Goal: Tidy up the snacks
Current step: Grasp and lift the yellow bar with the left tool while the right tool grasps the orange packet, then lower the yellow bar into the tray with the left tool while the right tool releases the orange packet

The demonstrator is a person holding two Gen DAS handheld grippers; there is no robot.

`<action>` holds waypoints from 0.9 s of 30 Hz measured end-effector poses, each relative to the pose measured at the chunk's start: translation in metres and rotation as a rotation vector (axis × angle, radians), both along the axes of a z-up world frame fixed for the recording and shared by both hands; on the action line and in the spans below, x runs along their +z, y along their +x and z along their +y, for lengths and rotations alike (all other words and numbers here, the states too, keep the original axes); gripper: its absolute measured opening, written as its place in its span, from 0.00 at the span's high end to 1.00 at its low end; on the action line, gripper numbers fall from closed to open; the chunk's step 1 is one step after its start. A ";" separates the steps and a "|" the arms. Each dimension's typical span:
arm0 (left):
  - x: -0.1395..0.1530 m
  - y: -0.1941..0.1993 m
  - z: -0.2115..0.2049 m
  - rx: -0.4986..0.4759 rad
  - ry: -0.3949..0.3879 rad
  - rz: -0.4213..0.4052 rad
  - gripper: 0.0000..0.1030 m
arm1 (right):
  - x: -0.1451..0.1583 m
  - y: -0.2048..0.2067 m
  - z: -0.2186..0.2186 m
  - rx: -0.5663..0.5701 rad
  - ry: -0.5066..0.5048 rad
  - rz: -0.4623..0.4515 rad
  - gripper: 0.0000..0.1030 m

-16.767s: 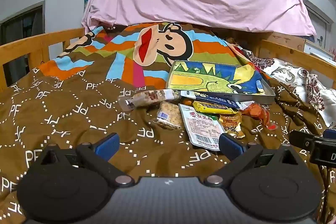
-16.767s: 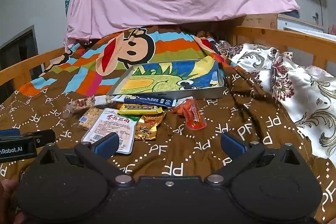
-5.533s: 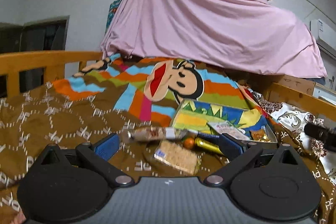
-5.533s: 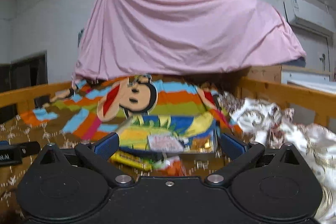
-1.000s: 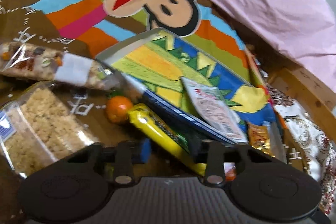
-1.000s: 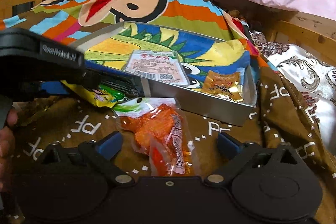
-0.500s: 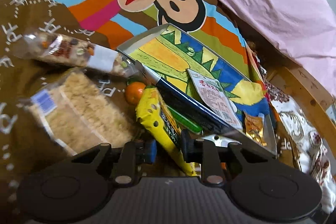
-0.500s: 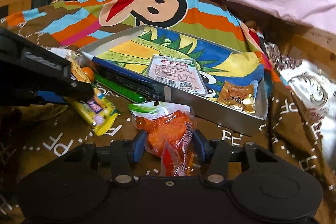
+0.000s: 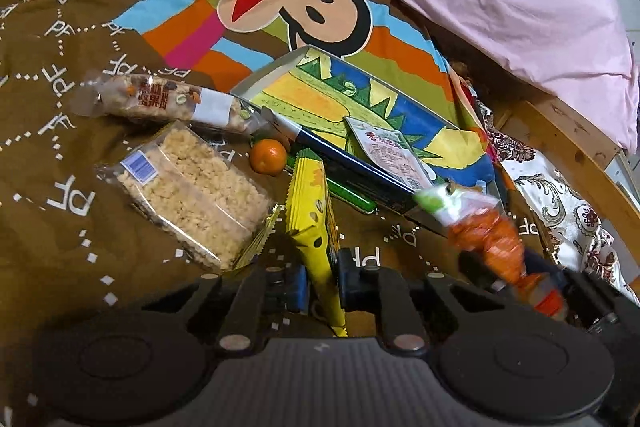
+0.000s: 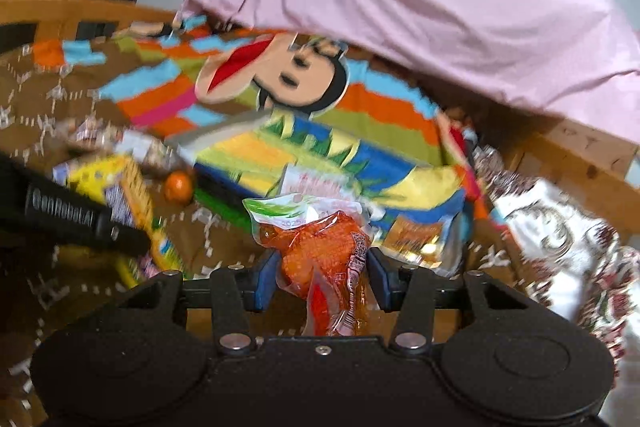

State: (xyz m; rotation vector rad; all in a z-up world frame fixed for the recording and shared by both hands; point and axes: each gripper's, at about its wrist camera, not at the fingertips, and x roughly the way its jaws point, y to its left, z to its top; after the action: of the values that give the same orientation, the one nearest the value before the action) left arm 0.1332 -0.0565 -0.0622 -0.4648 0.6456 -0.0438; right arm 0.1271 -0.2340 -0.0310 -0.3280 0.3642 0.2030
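White letters "PF" repeat across the brown patterned bedcover (image 9: 72, 203), left of and ahead of the left tongs. "2025" is printed on the clear orange snack pouch (image 10: 320, 247) between the right tongs' fingers. Red characters on the white flat packet (image 9: 394, 155) in the tray beyond are unreadable.

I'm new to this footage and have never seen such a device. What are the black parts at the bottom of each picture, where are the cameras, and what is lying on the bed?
No robot here: a person holds a two-finger gripper in each hand, each with a fisheye camera looking along its fingers. The black parts are the grippers' own bodies.

In the left wrist view, the left gripper is closing on a yellow snack packet. In the right wrist view, the right gripper pinches an orange snack bag.

On the brown blanket lie a rice-crisp pack, a nut bar and a small orange. The tin tray with a cartoon picture already holds a white packet.
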 end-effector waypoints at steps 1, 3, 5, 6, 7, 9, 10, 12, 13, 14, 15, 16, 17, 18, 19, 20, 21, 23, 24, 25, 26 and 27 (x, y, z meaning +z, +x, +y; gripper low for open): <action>0.001 -0.001 0.000 0.001 0.002 -0.004 0.86 | 0.003 -0.001 -0.001 -0.003 0.008 -0.015 0.52; 0.005 -0.002 0.001 0.010 -0.003 -0.013 0.88 | 0.008 -0.004 -0.005 -0.006 0.026 -0.049 0.52; 0.010 -0.003 0.001 0.015 -0.005 -0.027 0.89 | 0.013 -0.007 -0.008 -0.012 0.050 -0.096 0.52; 0.011 -0.002 0.001 0.011 -0.003 -0.033 0.89 | 0.015 -0.008 -0.009 -0.015 0.061 -0.113 0.52; 0.013 -0.001 -0.001 0.006 0.009 -0.032 0.89 | 0.018 -0.009 -0.011 -0.021 0.069 -0.128 0.52; 0.011 0.004 -0.006 0.002 0.043 -0.009 0.89 | 0.021 -0.011 -0.014 -0.028 0.076 -0.152 0.52; 0.009 0.004 -0.007 0.003 0.048 -0.005 0.90 | 0.023 -0.011 -0.016 -0.033 0.078 -0.158 0.52; 0.007 0.004 -0.010 0.002 0.071 -0.016 0.90 | 0.025 -0.009 -0.019 -0.046 0.093 -0.158 0.52; 0.007 0.003 -0.012 -0.001 0.085 -0.024 0.90 | 0.025 -0.007 -0.021 -0.052 0.102 -0.155 0.52; 0.008 0.003 -0.014 -0.007 0.101 -0.037 0.90 | 0.026 -0.006 -0.023 -0.060 0.108 -0.153 0.52; 0.009 0.002 -0.016 -0.009 0.115 -0.050 0.90 | 0.025 -0.005 -0.023 -0.067 0.111 -0.153 0.52; 0.010 0.001 -0.017 -0.004 0.129 -0.062 0.90 | 0.025 -0.003 -0.024 -0.073 0.116 -0.154 0.52; 0.012 0.002 -0.019 0.000 0.137 -0.071 0.90 | 0.026 -0.001 -0.025 -0.078 0.123 -0.154 0.52; 0.014 0.002 -0.020 0.002 0.135 -0.079 0.90 | 0.025 0.000 -0.027 -0.082 0.128 -0.155 0.52; 0.016 0.003 -0.020 0.006 0.135 -0.092 0.90 | 0.025 0.002 -0.027 -0.088 0.131 -0.156 0.52; 0.018 0.004 -0.021 0.010 0.140 -0.099 0.90 | 0.025 0.005 -0.028 -0.096 0.134 -0.158 0.52; 0.021 0.005 -0.021 0.017 0.142 -0.107 0.90 | 0.024 0.008 -0.028 -0.103 0.139 -0.161 0.52; 0.027 0.009 -0.020 0.020 0.129 -0.134 0.90 | 0.025 0.013 -0.030 -0.116 0.147 -0.172 0.52; 0.032 0.012 -0.020 0.019 0.122 -0.147 0.90 | 0.024 0.017 -0.031 -0.120 0.148 -0.180 0.52; 0.037 0.018 -0.020 0.017 0.114 -0.160 0.90 | 0.024 0.021 -0.031 -0.123 0.146 -0.192 0.52; 0.041 0.024 -0.021 0.012 0.109 -0.170 0.90 | 0.023 0.024 -0.032 -0.123 0.139 -0.201 0.52; 0.045 0.030 -0.022 0.007 0.106 -0.177 0.90 | 0.022 0.029 -0.032 -0.122 0.127 -0.207 0.52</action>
State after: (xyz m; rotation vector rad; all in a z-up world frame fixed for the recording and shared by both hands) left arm 0.1633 -0.0785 -0.0169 -0.3560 0.4698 -0.0432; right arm 0.1561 -0.2659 -0.0090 -0.1989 0.1646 0.0711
